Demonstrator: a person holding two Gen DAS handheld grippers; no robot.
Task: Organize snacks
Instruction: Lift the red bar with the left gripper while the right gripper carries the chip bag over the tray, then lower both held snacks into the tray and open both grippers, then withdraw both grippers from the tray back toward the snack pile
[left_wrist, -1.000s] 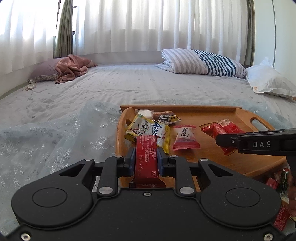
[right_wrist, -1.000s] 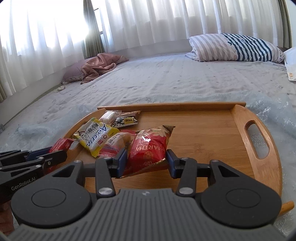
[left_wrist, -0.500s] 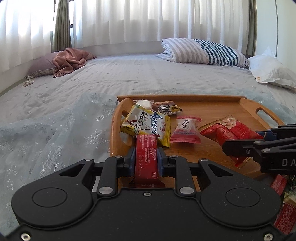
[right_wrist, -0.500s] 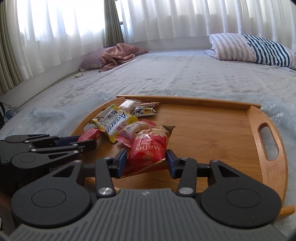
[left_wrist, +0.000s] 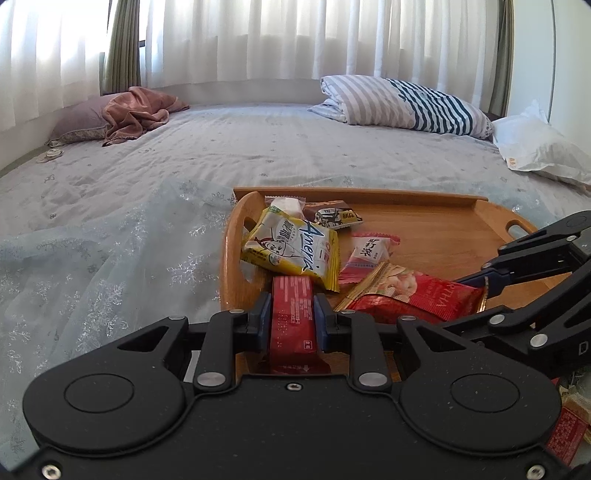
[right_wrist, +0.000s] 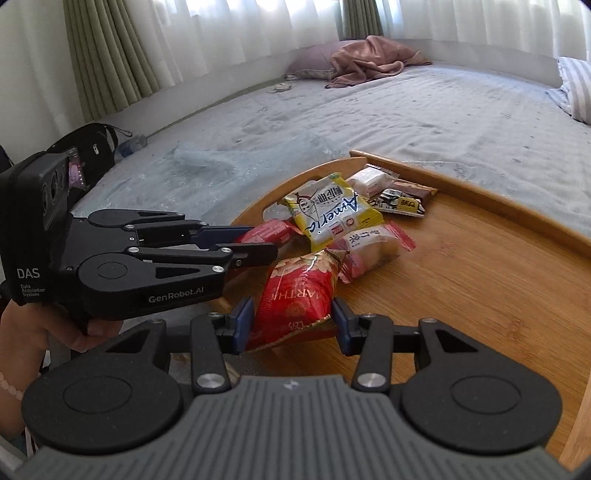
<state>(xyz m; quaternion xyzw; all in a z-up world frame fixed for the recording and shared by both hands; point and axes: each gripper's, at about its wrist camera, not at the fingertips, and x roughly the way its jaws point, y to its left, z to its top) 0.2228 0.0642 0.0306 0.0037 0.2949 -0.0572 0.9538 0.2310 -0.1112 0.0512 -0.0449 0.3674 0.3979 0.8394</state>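
Swinging round toward the snack pile, the right gripper (right_wrist: 291, 325) is now looking across the wooden tray (right_wrist: 480, 266) at the left-hand curtains, where a second ago it was facing the far pillows head-on. Its jaws are staying clamped on the red crisp bag (right_wrist: 299, 299), no change in grip. The bag is lying low over the tray's near part, its crimped top pointing at the pink wrapped bun (right_wrist: 369, 247); whether its underside is touching the wood I cannot tell.

The left gripper (left_wrist: 291, 317) is holding its place, jaws pinched narrow on the red bar packet (left_wrist: 291, 314), whose far end is meeting the yellow packet (left_wrist: 291, 251) at the tray's near-left corner. Behind the yellow packet, a white wrapped cake (left_wrist: 284, 205) and a dark packet (left_wrist: 332, 216) are lying against the far rim.

From the left view the crisp bag is now reaching in just beside the bar packet, closer than before.

Reading: both hands are bringing their snacks in to the same cluster on the tray's left side, right half of the tray left bare. Release has not happened on either side. More red packets (left_wrist: 565, 432) are waiting off the tray on the bedspread (left_wrist: 129, 221), so the sorting is only partway along.
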